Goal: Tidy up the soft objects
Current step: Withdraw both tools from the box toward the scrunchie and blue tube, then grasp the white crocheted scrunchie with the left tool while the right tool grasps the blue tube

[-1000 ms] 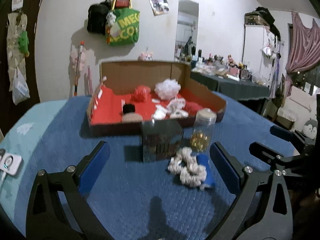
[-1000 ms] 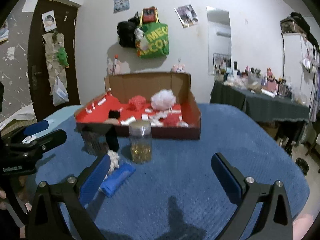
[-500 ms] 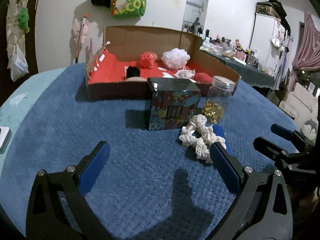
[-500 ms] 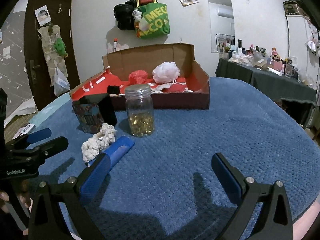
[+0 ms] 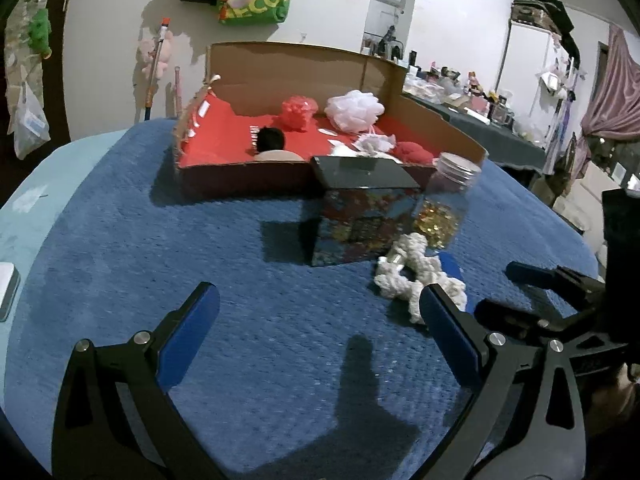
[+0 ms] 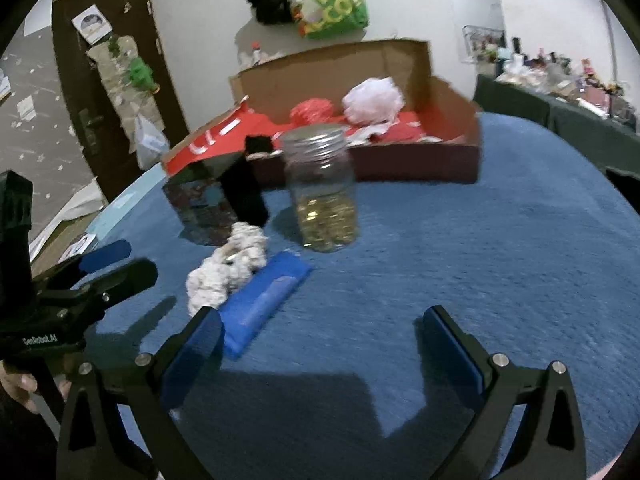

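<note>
A white knitted scrunchie (image 5: 416, 274) lies on the blue blanket (image 5: 240, 300), partly on a blue flat pad (image 6: 262, 300); it also shows in the right wrist view (image 6: 226, 266). Behind stands a cardboard box (image 5: 304, 60) with a red lining, holding a red pouf (image 5: 298, 110), a white pouf (image 5: 354, 108) and other soft items. My left gripper (image 5: 316, 320) is open and empty, its right finger just in front of the scrunchie. My right gripper (image 6: 320, 338) is open and empty, its left finger by the blue pad.
A patterned square tin (image 5: 360, 220) and a glass jar of gold bits (image 6: 322, 190) stand between the scrunchie and the box. A white device (image 5: 6, 286) lies at the blanket's left edge. A cluttered dark table (image 5: 480, 120) is at the back right.
Both grippers have moved forward and lower toward the scrunchie and blue pad; the objects look larger and nearer. Both stay open.
</note>
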`<state>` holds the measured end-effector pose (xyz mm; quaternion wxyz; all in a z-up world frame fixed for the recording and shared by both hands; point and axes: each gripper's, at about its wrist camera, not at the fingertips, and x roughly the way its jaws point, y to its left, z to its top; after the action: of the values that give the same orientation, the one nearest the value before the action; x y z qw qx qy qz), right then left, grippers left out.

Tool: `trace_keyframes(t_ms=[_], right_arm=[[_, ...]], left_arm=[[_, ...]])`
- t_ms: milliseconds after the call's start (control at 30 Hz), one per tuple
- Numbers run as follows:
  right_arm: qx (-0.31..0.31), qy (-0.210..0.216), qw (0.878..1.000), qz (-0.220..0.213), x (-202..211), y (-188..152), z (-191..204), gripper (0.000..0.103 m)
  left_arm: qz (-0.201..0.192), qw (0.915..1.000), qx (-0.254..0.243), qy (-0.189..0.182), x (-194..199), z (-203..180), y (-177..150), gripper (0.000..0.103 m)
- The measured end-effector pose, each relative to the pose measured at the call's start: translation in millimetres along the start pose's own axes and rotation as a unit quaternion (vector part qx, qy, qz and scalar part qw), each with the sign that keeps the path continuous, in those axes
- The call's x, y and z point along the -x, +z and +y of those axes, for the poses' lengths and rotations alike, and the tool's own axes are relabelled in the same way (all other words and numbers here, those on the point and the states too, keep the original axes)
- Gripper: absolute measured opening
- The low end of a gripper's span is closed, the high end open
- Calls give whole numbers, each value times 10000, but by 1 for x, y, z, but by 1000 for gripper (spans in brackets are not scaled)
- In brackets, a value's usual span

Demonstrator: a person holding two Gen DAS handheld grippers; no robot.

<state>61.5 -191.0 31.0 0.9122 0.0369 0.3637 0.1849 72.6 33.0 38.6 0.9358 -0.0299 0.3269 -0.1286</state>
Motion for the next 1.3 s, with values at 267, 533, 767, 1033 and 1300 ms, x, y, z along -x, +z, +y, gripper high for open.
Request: trace_keyframes(t_ms=[267,533,767,1033,1300], right_arm=[[657,-485,9962,290,-23,2,32,103],[632,-1168,9910,156,0,1,2,103],[885,-645,9940,40,15,7,-8,103],[905,110,9957,160,7,9,-6,101],[940,336,9945,309,-13,10,-3,76]], left_arm=[[3,9999,94,113,7,22,2,102],[124,9998,84,-108,3,17,2,102],[373,9973,-1,-627,-11,-10,10,102],[640,9953,-45,-726,-32,-27,17,101],[872,9919,-169,-906,-48,-35,16,64]])
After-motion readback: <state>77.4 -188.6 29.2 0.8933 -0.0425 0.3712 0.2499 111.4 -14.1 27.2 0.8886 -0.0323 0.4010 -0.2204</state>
